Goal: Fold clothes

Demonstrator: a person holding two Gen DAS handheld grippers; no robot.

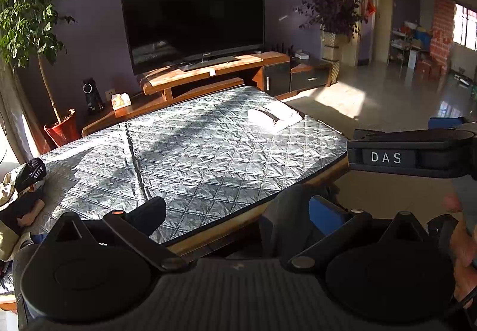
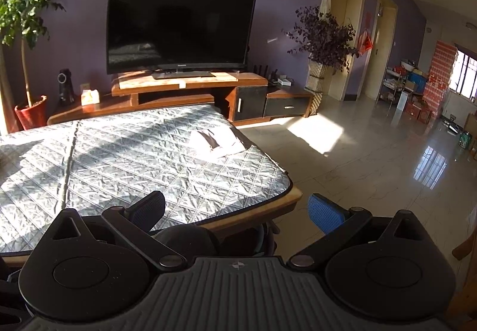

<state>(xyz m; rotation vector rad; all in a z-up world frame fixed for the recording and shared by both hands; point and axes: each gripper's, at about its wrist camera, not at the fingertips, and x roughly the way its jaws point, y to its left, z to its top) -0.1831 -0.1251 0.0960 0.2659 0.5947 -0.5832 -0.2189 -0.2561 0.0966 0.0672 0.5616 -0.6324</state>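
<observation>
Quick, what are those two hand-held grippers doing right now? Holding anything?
Left hand-held gripper: open, holding nothing.
Right hand-held gripper: open, holding nothing.

Folded white garment (image 1: 275,116) at quilted surface's (image 1: 193,152) far right corner

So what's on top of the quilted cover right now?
A folded white garment at the quilted cover's far right; a clothes pile at its left edge. Whatever lies beneath is hidden.
</observation>
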